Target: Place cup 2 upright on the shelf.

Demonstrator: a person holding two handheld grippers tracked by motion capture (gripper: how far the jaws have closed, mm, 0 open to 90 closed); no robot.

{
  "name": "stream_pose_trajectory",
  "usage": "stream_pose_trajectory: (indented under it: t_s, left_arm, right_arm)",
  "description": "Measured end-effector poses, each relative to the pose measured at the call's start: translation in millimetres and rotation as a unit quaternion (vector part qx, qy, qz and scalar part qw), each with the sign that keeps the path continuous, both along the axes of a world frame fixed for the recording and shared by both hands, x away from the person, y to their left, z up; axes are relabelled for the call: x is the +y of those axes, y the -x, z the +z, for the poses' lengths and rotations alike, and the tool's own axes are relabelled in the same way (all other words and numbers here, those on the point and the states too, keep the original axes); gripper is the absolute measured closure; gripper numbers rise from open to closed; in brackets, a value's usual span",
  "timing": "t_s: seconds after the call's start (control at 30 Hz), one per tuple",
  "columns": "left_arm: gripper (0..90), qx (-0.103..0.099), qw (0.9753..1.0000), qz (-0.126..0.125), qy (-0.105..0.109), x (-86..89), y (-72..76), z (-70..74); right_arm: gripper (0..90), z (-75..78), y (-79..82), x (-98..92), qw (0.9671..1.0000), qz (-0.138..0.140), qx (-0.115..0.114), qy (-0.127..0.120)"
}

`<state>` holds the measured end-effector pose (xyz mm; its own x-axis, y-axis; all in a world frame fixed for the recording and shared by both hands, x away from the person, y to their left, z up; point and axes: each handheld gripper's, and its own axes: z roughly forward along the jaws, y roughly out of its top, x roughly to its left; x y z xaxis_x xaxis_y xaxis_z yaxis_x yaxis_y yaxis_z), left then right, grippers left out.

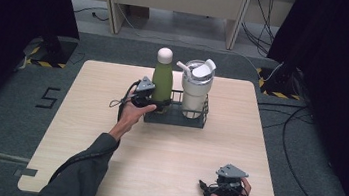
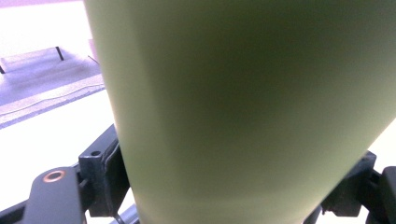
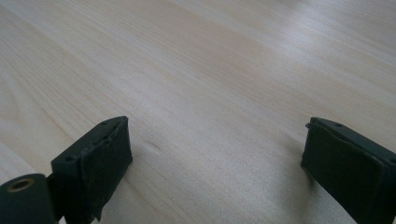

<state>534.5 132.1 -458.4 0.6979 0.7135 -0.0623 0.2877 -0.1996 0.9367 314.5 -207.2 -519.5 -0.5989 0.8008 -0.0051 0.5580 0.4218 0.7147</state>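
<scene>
**Left gripper on green bottle in rack**

We saw the left gripper [image 1: 154, 101] at the green bottle [image 1: 162, 81], jaws closed on either side of its lower body; in the left gripper view the bottle [image 2: 243, 107] sat right between both pads, touching. The bottle stood upright in the left compartment of the black wire rack [image 1: 199, 123], far centre of the wooden table [image 1: 170, 153], just beside the white tumbler [image 1: 196, 90] in the right compartment. The right gripper [image 1: 207, 188] rested near the table's near right edge, well apart from the rack, jaws wide apart with bare wood between them.

We judged the step as gripping the bottle, either to lift it out or having just set it in; we couldn't tell which. To do a lift well: keep the clamp firm, pull straight up, keep it vertical, clear the rack's rail and don't knock the tumbler.
</scene>
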Motion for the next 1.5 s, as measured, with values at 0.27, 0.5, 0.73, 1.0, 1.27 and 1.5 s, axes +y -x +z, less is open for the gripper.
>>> stream_pose_trajectory:
  t_s: [0.27,0.5,0.73,1.0,1.27,1.5]
  left_arm:
    - [14.6,0.007,1.0,0.001,0.007,2.5,-0.2,2.5]
    - [14.7,0.006,1.0,-0.002,0.002,3.6,2.0,3.9]
    - [14.7,0.009,0.9999,-0.007,-0.001,5.5,5.3,5.7]
    - [14.7,0.01,0.9999,-0.009,0.004,9.7,8.1,8.0]
    - [14.7,0.011,0.9999,-0.008,0.0,13.8,12.7,9.7]
    - [14.7,0.009,0.9999,-0.009,0.003,17.6,18.4,13.4]
  right_arm:
    - [8.3,0.0,0.0,0.0,1.0,0.0,0.0,0.0]
    - [8.3,0.0,0.0,0.0,1.0,0.0,0.0,0.0]
    - [8.3,0.0,0.0,0.0,1.0,0.0,0.0,0.0]
    - [8.2,0.0,0.0,0.0,1.0,0.0,0.0,0.0]
    - [8.3,0.0,0.0,0.0,1.0,0.0,0.0,0.0]
    - [8.3,0.0,0.0,0.0,1.0,0.0,0.0,0.0]
